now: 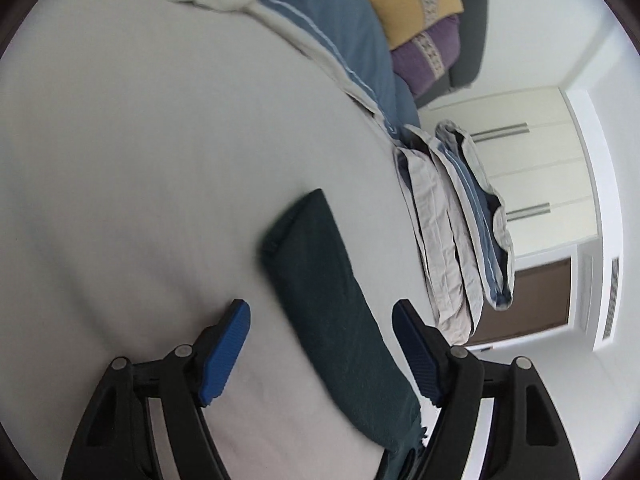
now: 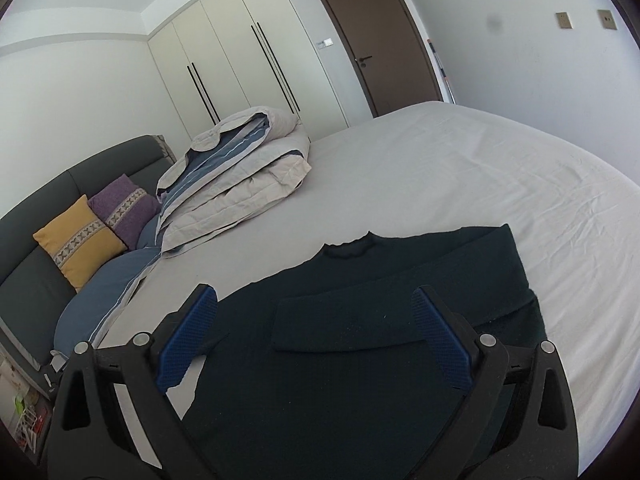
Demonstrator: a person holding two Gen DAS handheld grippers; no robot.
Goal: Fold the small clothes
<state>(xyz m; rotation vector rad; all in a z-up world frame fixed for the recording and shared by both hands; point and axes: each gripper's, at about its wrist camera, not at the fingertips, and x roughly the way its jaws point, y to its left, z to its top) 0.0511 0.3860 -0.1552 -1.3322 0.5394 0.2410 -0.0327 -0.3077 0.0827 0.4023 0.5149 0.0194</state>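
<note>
A dark green knit top (image 2: 360, 344) lies flat on the white bed sheet (image 2: 500, 168), with a sleeve (image 2: 344, 324) folded across its body and its collar pointing away. My right gripper (image 2: 316, 336) hovers over the top's middle, jaws wide open and empty. In the left wrist view the same top (image 1: 332, 320) appears as a long dark strip running between the blue pads. My left gripper (image 1: 320, 348) is open above it and holds nothing.
A folded beige-and-blue duvet (image 2: 236, 172) lies on the bed beyond the top. Yellow (image 2: 76, 240) and purple (image 2: 124, 208) cushions lean on the dark headboard at left. White wardrobes (image 2: 224, 52) and a brown door (image 2: 380, 36) stand behind the bed.
</note>
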